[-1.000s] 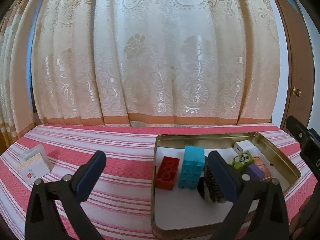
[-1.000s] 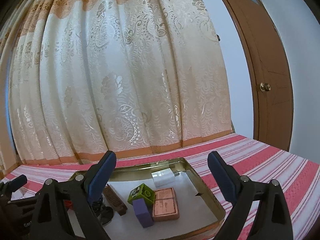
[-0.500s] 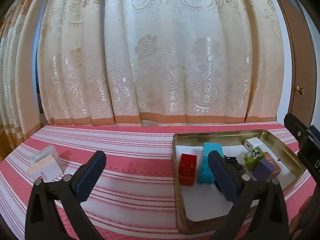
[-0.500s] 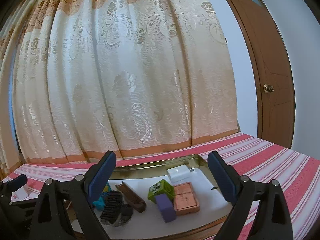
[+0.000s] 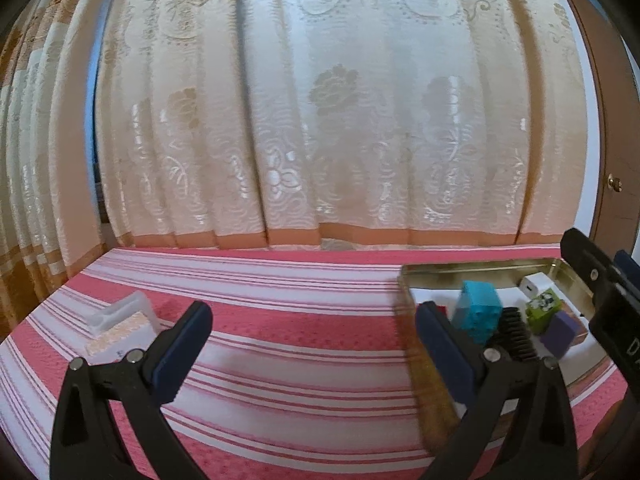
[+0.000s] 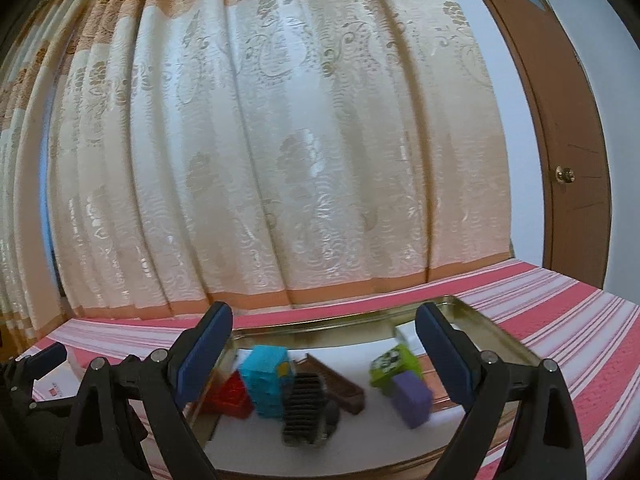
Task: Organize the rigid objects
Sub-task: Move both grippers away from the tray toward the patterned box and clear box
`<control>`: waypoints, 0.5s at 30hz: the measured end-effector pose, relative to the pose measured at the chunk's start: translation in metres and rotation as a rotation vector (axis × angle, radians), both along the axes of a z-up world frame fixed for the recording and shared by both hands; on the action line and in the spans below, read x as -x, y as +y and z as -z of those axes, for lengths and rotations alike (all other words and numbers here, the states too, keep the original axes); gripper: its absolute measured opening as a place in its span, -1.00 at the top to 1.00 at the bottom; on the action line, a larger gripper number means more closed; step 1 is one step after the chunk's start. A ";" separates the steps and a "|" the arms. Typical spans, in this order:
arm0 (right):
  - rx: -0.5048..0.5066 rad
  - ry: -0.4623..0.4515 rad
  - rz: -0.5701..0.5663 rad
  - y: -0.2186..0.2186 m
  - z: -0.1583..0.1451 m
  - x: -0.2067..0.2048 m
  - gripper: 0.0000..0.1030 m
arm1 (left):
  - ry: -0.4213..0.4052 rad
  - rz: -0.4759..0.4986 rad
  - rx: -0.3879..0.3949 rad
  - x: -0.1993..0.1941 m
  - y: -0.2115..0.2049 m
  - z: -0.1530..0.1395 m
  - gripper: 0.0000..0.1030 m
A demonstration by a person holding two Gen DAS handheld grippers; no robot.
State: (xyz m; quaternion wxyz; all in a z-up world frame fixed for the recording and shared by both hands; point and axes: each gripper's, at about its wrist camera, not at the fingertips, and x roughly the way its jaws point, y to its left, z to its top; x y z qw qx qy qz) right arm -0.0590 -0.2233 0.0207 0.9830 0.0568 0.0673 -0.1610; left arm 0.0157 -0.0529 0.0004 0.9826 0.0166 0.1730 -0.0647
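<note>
While the striped cloth (image 5: 280, 344) runs wide and mostly bare under both tools, the one thing lying loose on it is a small white case (image 5: 120, 324) off at the far left, and that is what the next move looks to turn on. Over on the right sits the gold metal tray (image 6: 488, 330), already holding a teal block (image 6: 266, 376), a red block (image 6: 230, 394), a black ridged piece (image 6: 304, 408), a brown comb-like bar (image 6: 340, 386), a green cube (image 6: 394, 362), a purple cube (image 6: 412, 398) and a white plug (image 5: 534, 283). The left gripper (image 5: 312, 352) hangs spread wide with nothing between its blue pads (image 5: 182, 350), pointing at the bare cloth between case and tray; the case lies ahead and to its left, fairly near, its long side slanting away toward the curtain (image 5: 320, 120). The right gripper (image 6: 324, 360) is equally spread and empty, poised right over the tray, so well apart from the case. By my reckoning the left hand is plainly the nearer, and it needs to swing left and turn to cross the case's short width.
</note>
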 end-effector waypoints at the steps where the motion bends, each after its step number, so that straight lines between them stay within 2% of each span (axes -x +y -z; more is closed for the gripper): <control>1: -0.002 0.001 -0.005 0.004 0.000 -0.002 -0.83 | 0.001 -0.005 0.001 -0.001 0.004 0.000 -0.99; 15: -0.022 0.024 -0.069 0.047 0.004 -0.023 -0.83 | 0.007 -0.057 -0.011 -0.010 0.048 0.000 -0.99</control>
